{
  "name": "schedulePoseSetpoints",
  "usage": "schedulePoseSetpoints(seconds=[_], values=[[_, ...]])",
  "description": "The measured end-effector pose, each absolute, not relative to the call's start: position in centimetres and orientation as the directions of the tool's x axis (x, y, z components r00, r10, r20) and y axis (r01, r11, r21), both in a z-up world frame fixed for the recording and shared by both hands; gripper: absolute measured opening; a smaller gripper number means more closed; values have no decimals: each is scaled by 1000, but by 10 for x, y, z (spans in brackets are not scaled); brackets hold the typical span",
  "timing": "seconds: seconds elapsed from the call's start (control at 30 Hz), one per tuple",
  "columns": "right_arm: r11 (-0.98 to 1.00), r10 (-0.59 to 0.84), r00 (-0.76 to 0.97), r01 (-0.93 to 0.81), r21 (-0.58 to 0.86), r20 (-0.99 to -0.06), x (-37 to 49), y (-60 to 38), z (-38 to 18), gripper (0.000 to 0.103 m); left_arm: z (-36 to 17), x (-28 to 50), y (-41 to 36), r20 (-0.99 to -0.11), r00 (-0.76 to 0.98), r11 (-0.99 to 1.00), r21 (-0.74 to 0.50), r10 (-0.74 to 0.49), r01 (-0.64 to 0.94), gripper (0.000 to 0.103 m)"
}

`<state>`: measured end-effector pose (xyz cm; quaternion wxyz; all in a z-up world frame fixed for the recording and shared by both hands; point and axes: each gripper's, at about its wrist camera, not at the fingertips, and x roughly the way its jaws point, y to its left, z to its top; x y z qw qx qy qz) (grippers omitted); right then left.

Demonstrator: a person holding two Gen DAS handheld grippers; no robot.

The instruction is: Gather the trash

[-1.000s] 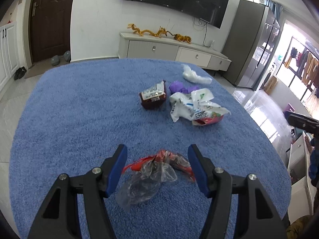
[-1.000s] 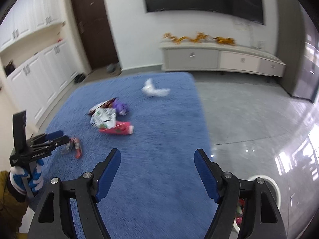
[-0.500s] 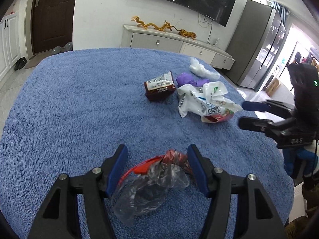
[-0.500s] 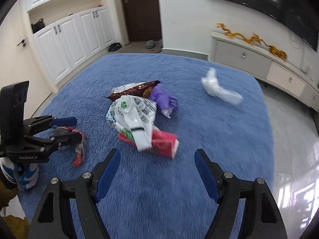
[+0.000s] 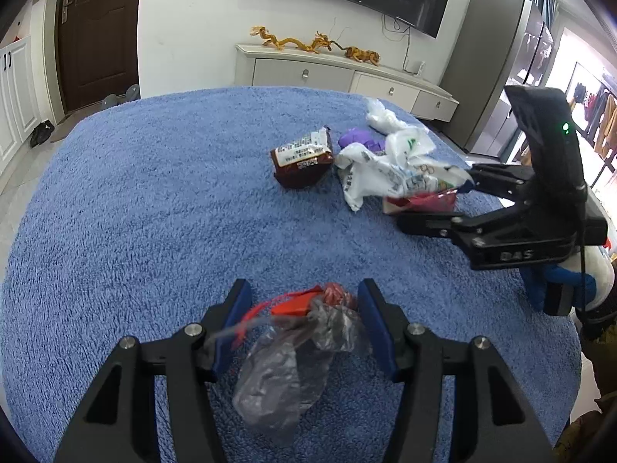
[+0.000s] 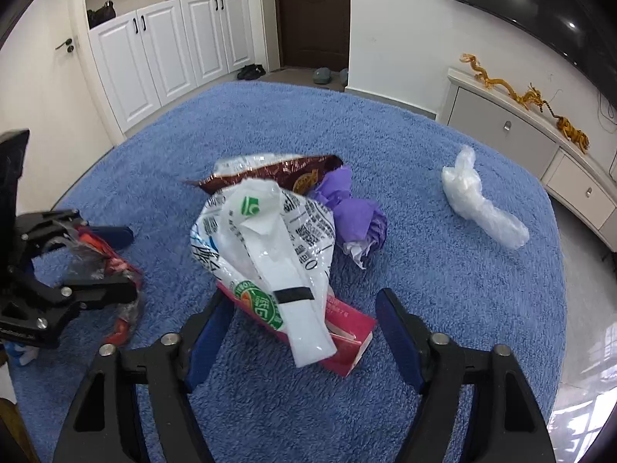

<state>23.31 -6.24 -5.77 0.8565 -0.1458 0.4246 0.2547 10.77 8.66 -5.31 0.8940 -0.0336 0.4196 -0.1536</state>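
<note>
Trash lies on a blue carpet [image 5: 154,212]. My left gripper [image 5: 304,308] is open around a crumpled clear and red wrapper [image 5: 293,347]; the wrapper lies between the jaws. My right gripper [image 6: 304,320] is open around a white printed plastic bag [image 6: 270,239] that lies over a pink box [image 6: 347,332]. A brown snack packet [image 5: 302,156], a purple wad [image 6: 358,212] and a clear plastic wad [image 6: 478,200] lie beyond. In the left wrist view the right gripper [image 5: 435,200] reaches the bag [image 5: 385,173] from the right.
A white TV cabinet [image 5: 339,73] with golden dragon figures stands behind the carpet. White cupboards [image 6: 166,46] and a dark door [image 6: 312,11] are at the far side. Shiny tile floor [image 6: 590,347] borders the carpet on the right.
My right gripper has swung left and come in low over the white bag and pink box. My left gripper has stayed around the clear and red wrapper, still open.
</note>
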Motion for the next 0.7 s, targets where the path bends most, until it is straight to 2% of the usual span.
schedulePoseSetpoints(seconds=[0.1,0.17,0.27,0.5,0.7], values=[[831,308,517,-555,-40,-799,229,-64,-59,49,-54,107,87,-738,602,950,-186,-304,251,48],[832,313,517,-553,-32,-797,224,-66,-57,42,-54,107,86,-736,602,948,-186,-309,260,38],[834,320,505,-551,-14,-801,214,-69,-57,35,-54,106,81,-734,601,943,-177,-318,283,29],[843,332,486,-538,23,-808,175,-78,-54,25,-51,98,79,-722,624,949,-156,-299,273,24],[853,346,480,-518,58,-806,139,-82,-49,13,-50,76,86,-707,630,945,-201,-322,257,23]])
